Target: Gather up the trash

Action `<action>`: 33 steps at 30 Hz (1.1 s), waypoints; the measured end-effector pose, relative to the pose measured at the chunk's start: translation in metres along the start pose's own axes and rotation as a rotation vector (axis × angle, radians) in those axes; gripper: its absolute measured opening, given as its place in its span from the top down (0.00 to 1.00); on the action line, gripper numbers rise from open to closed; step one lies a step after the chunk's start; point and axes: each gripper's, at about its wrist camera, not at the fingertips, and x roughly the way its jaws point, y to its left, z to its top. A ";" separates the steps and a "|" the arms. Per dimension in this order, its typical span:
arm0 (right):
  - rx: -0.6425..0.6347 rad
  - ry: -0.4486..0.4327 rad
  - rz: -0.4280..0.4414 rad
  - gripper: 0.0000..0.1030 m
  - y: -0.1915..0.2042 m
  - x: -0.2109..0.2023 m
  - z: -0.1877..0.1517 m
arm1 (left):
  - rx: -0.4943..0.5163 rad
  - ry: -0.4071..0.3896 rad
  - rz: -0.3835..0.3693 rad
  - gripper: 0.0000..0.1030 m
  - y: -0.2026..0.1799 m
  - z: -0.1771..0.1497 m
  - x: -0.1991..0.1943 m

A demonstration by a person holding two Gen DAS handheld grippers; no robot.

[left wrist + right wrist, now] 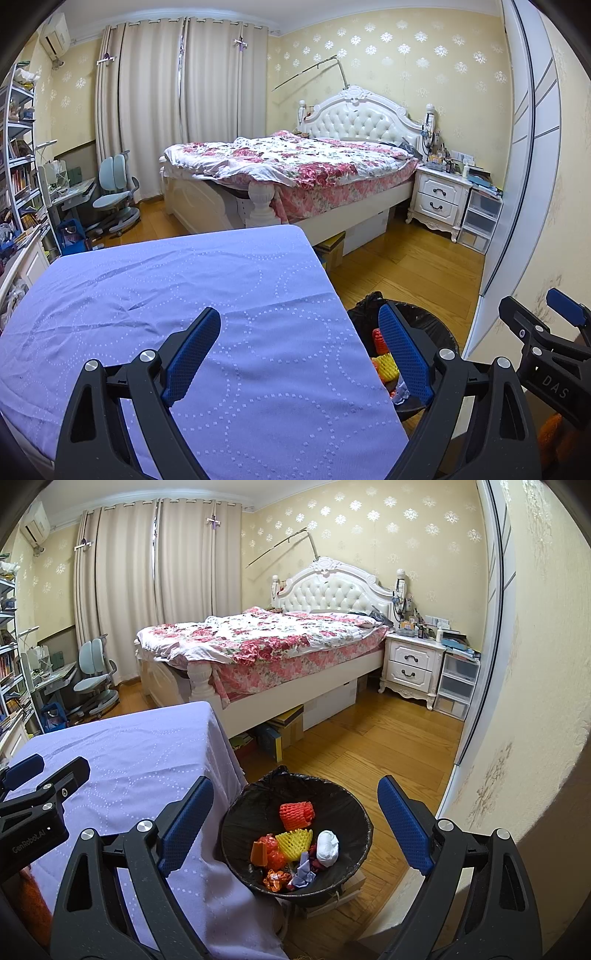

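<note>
Looking from the left wrist, the black-lined trash bin (428, 325) is mostly hidden behind the purple-clothed counter (166, 295) and the left tongs (299, 349), so only a bit of yellow and orange trash peeks out there. The right wrist view shows it properly: the bin (295, 834) sits on the wood floor just beside the counter (140, 753), holding orange foam netting (296, 814), yellow netting (293, 843), a white wad (327, 845) and some crumpled scraps too small to identify. Both the left tongs and the right tongs (295, 825) are spread wide apart, gripping and touching nothing.
</note>
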 end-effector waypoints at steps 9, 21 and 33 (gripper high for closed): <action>0.001 0.002 0.000 0.14 0.000 0.000 0.000 | -0.002 0.000 0.000 0.15 0.001 0.001 0.000; -0.001 0.002 0.001 0.14 0.000 0.000 0.001 | -0.002 0.000 0.000 0.15 0.002 0.000 0.000; -0.001 0.002 0.001 0.14 0.000 0.001 0.000 | -0.004 -0.001 -0.001 0.15 0.003 0.001 0.000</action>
